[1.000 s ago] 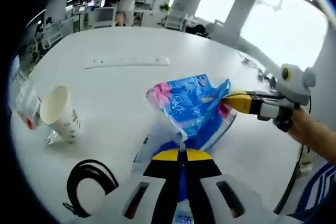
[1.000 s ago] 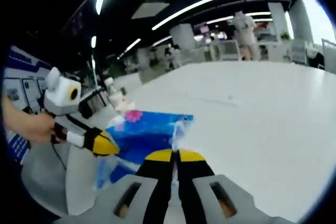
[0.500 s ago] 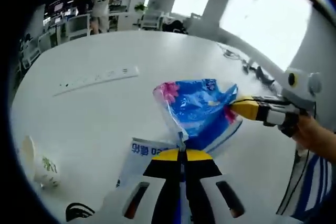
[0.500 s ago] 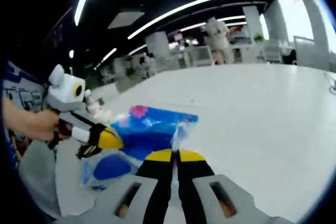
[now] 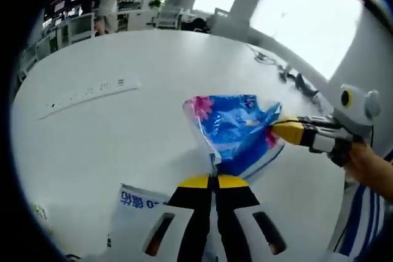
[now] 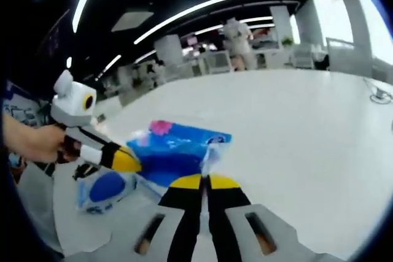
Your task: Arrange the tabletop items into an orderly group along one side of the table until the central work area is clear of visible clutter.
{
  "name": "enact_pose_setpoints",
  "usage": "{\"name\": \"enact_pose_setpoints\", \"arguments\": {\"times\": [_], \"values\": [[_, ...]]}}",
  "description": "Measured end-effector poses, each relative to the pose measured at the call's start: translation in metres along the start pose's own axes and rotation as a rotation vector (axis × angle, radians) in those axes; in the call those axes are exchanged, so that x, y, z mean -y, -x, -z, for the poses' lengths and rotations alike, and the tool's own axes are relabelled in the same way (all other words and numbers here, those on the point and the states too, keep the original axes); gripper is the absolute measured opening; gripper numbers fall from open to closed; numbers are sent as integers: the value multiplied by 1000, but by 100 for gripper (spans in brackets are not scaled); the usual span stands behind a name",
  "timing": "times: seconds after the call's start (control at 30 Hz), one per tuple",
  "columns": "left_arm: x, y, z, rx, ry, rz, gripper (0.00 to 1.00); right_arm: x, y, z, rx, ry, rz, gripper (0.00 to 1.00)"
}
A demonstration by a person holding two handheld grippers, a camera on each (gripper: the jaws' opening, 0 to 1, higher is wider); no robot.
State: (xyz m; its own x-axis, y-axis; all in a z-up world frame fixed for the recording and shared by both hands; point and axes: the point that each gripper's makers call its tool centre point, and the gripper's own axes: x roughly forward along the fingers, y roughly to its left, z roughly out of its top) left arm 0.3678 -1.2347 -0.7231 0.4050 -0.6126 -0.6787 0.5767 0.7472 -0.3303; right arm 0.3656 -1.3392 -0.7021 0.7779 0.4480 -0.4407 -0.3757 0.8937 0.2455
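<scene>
Left gripper view: both hand-held grippers, left (image 5: pixel 212 174) and right (image 5: pixel 277 128), clamp the blue packet (image 5: pixel 236 127) above the worktop (image 5: pixel 123 127), its lower edge hidden.

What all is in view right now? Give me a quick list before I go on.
Blue plastic bag: one, blue with a pink flower print, held up over the table between both grippers.
White packet with blue lettering: one, flat on the table, near edge in the left gripper view.
Power strip: one, white, lying far out on the table.
Table: one, white.
Cables: a few, dark, at the far table edge.
Person standing: one, in white, far background.
Left gripper: yellow-tipped jaws shut on the bag's edge.
Right gripper: yellow-tipped jaws shut on the bag's opposite edge.
Hand: holding the right gripper.
</scene>
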Motion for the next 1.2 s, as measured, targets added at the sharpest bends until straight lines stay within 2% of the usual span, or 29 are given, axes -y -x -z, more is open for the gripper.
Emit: {"name": "enact_pose_setpoints", "arguments": {"times": [0.27, 0.47, 0.83, 1.1, 1.2], "values": [[-20, -14, 2, -23, 20, -22, 1, 3, -20, 8, -35, 6, -8, 0], [-24, -18, 11, -54, 15, -32, 1, 2, -23, 14, -54, 0, -14, 0], [-17, -13, 18, -65, 24, -36, 1, 2, -18, 28, -92, -21, -9, 0], [-11, -11, 24, -83, 16, -41, 1, 3, -18, 32, -116, -3, 5, 0], [-11, -12, 24, -89, 38, -44, 1, 4, -18, 35, -130, 2, 13, 0]]}}
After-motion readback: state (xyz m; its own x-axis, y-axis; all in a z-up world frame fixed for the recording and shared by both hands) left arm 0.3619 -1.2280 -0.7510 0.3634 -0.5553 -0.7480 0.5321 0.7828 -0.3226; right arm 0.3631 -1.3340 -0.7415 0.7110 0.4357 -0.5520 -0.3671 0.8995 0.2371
